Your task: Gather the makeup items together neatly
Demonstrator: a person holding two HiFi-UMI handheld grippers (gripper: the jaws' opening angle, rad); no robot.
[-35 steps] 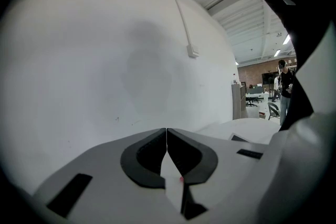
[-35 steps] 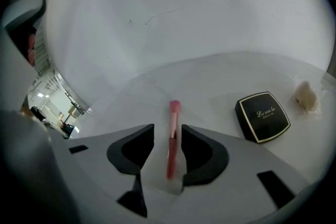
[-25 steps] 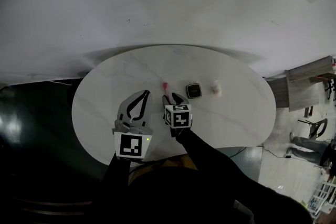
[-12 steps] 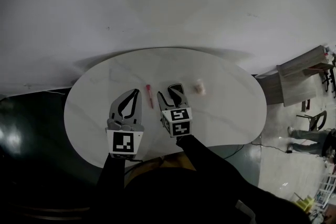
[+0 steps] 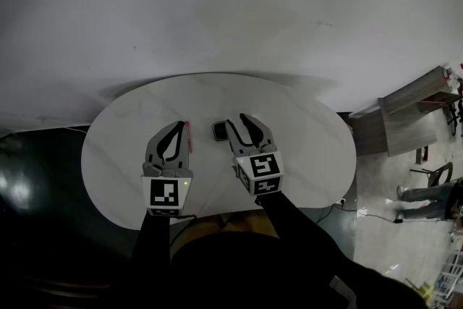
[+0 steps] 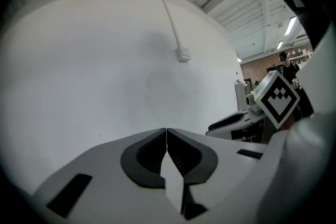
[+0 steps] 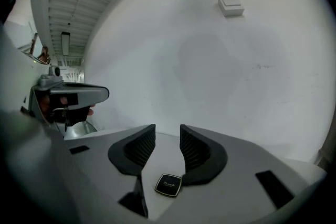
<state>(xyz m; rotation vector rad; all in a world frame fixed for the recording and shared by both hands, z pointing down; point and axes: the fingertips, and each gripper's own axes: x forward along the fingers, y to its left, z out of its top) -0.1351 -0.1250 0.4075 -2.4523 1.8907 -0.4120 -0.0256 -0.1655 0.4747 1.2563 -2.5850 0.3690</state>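
Either side of the black compact (image 5: 220,130), the right gripper's (image 5: 239,122) parted, empty jaws have just been closing; the left gripper (image 5: 179,127) sits closed.

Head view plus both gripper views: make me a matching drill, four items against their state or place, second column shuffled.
Column one
1. left tool
2. right tool
3. black compact
4. pink stick

Column two
A. jaws apart, nothing between them
B. on the table, next to the left tool's tip
C. jaws together, empty
D. on the table, next to the right tool's tip

Pairs: 1-C, 2-A, 3-D, 4-B.

Note: the right tool's jaws have just been closing, with nothing between them.
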